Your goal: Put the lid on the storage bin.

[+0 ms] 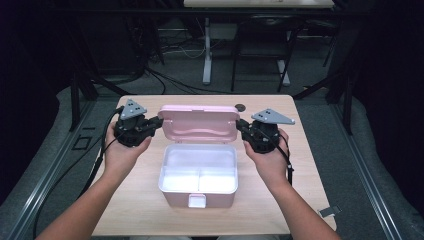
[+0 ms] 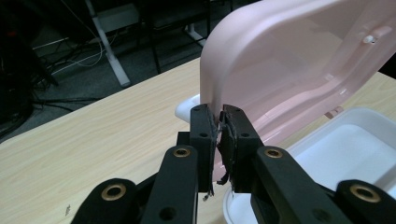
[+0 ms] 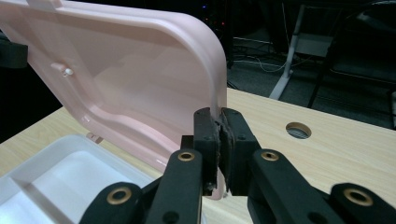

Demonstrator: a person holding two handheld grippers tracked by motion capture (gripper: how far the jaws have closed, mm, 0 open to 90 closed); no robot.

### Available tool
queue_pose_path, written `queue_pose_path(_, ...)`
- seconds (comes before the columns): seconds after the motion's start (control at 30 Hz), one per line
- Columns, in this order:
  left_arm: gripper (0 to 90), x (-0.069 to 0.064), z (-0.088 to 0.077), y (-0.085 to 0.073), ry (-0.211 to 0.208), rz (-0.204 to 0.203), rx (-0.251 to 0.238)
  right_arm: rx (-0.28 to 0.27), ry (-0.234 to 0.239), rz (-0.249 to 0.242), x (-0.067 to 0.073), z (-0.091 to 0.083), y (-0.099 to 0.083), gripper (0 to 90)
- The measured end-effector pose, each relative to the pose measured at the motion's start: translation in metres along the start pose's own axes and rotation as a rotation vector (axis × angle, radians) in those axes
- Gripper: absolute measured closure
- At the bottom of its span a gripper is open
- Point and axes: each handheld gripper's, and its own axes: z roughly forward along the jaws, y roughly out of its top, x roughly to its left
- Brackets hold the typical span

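A pink box with a white inner tray [image 1: 198, 175] stands open in the middle of the table. Its pink lid [image 1: 199, 122] is raised behind the tray, leaning back. My left gripper [image 1: 159, 121] is shut on the lid's left edge [image 2: 215, 105], which sits pinched between its pads. On the other side my right gripper [image 1: 239, 124] is shut on the lid's right edge [image 3: 217, 100]. A hand holds each gripper at lid height, one on each side of the box. The tray [image 3: 56, 172] has a divider and looks empty.
The wooden table [image 1: 140, 205] has a round cable hole [image 1: 240, 107] behind the lid's right corner. Past the far edge stand desk legs [image 1: 206, 55] and loose cables on the floor. A small tag [image 1: 329, 211] lies by the table's right front corner.
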Motion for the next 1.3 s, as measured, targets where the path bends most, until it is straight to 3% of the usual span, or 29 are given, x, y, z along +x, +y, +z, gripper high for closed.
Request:
queue_pose_path(0.53, 80.0, -0.007, -0.022, -0.020, -0.071, 0.005, -0.046, 0.018, 0.055, -0.016, 0.006, -0.020, -0.013, 83.2)
queue_pose_path(1.0, 79.8, -0.014, -0.032, -0.030, -0.091, 0.015, -0.047, 0.026, 0.091, -0.023, 0.009, -0.030, -0.022, 81.9)
queue_pose_path(1.3, 78.3, -0.023, -0.045, -0.052, -0.131, 0.030, -0.046, 0.027, 0.130, -0.026, 0.014, -0.041, -0.040, 78.7)
